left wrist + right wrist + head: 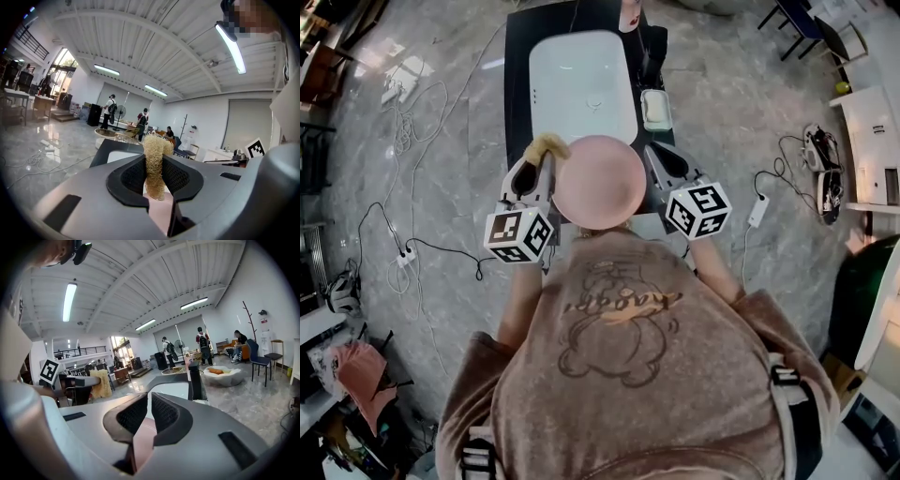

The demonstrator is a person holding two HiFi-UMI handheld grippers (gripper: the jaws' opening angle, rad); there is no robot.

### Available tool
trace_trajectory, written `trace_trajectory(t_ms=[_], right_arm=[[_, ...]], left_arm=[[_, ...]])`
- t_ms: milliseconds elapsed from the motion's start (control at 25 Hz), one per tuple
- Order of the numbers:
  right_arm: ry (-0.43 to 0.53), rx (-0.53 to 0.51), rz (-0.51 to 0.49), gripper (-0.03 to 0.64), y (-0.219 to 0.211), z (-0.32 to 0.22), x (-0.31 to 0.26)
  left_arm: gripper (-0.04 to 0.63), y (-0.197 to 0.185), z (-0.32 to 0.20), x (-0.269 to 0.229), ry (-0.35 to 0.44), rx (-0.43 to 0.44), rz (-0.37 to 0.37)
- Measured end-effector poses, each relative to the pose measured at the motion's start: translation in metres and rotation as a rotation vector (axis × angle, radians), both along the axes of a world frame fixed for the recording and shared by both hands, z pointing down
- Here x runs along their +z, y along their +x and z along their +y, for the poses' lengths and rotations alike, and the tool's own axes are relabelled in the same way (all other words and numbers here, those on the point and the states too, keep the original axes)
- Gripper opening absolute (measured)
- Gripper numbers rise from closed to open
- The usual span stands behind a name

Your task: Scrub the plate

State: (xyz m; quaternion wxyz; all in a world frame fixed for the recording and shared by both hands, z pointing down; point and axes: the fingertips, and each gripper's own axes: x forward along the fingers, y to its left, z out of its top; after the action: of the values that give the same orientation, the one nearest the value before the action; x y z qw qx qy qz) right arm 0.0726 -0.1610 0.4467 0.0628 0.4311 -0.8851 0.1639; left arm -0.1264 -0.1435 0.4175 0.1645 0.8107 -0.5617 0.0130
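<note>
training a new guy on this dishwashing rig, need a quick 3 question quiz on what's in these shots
1. Multiple choice: what does the left gripper clamp?
A. a loofah scrubber
B. a spoon
C. nothing

2. True or false: the pink plate lies inside the white sink.

3. Fill in: the right gripper is shut on the rim of the ____.

Key
1. A. The scrubber stands upright between the jaws.
2. False. The pink plate is held up between the two grippers, nearer the person than the white sink.
3. Pink plate.
</note>
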Motion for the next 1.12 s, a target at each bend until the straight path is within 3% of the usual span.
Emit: trace_trajectory(t_ms=[360, 560, 1120], right_arm=[[-0.065, -0.031, 0.035, 0.133, -0.007, -0.001, 0.019], [-0.133, -0.040, 0.023, 0.247, -0.010, -0.004, 0.037], [-0.352, -0.130, 0.214, 0.214, -0.012, -0.009, 0.147]], left_arm=[[0.087, -0.001, -0.004, 0.006, -0.015, 0.019, 0.015], [0.087, -0.002, -0.007, 0.010, -0.022, 0.020, 0.018], [0.087, -0.010, -0.003, 0.017, -0.046, -0.002, 0.024]])
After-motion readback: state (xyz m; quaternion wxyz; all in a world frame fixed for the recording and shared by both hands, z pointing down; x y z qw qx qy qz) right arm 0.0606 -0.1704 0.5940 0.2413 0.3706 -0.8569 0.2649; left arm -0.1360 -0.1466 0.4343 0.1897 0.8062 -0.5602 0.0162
